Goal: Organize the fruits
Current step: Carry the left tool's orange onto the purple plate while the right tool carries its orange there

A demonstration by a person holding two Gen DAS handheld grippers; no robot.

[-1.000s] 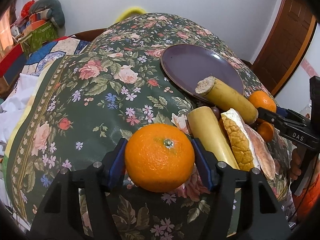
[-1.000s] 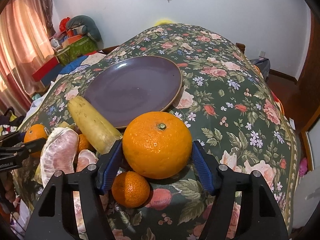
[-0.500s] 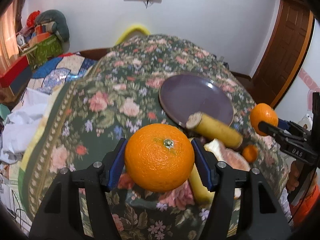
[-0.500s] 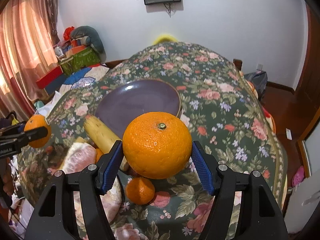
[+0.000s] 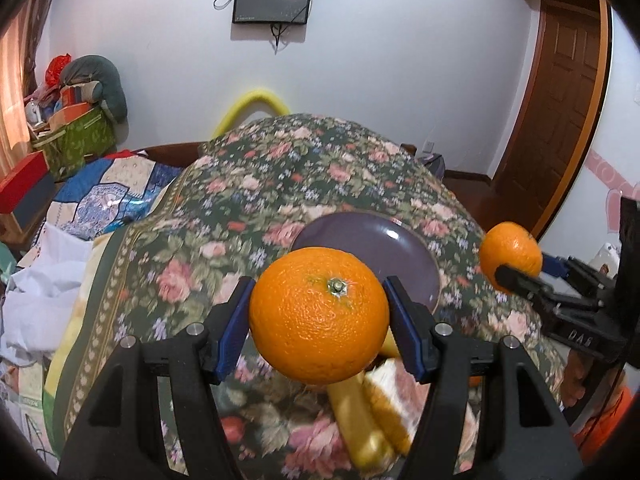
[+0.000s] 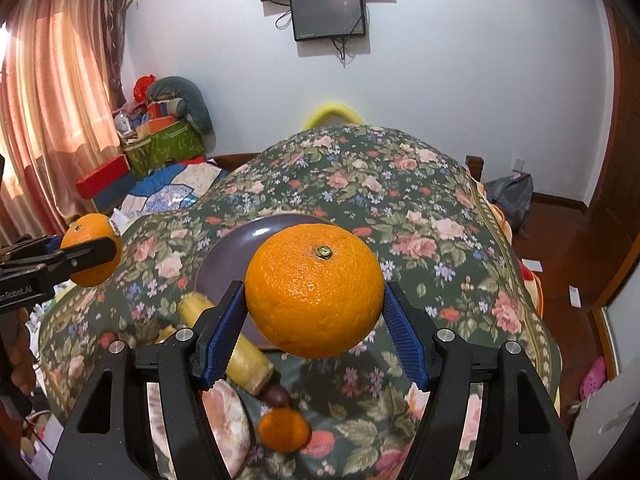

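My left gripper point(image 5: 319, 322) is shut on a large orange point(image 5: 319, 316) and holds it high above the floral table. My right gripper point(image 6: 314, 314) is shut on a second large orange point(image 6: 314, 290), also raised. Each gripper shows in the other's view, the right one with its orange point(image 5: 510, 256) and the left one with its orange point(image 6: 92, 250). A purple plate point(image 5: 404, 252) point(image 6: 240, 252) lies on the table, nothing on it. Below lie yellow corn-like pieces point(image 5: 356, 420) point(image 6: 240, 348), a pomelo wedge point(image 5: 394, 404) and a small tangerine point(image 6: 284, 430).
The table carries a floral cloth point(image 6: 420, 216). A dark small fruit point(image 6: 278, 394) lies by the corn. Bedding point(image 5: 100, 200), boxes and a green bag point(image 6: 160, 148) are at the left. A wooden door point(image 5: 560, 120) is at the right.
Both grippers have risen well above the table with their oranges still held, so the plate and fruit pile look smaller and lower. The fruit on the table has not moved.
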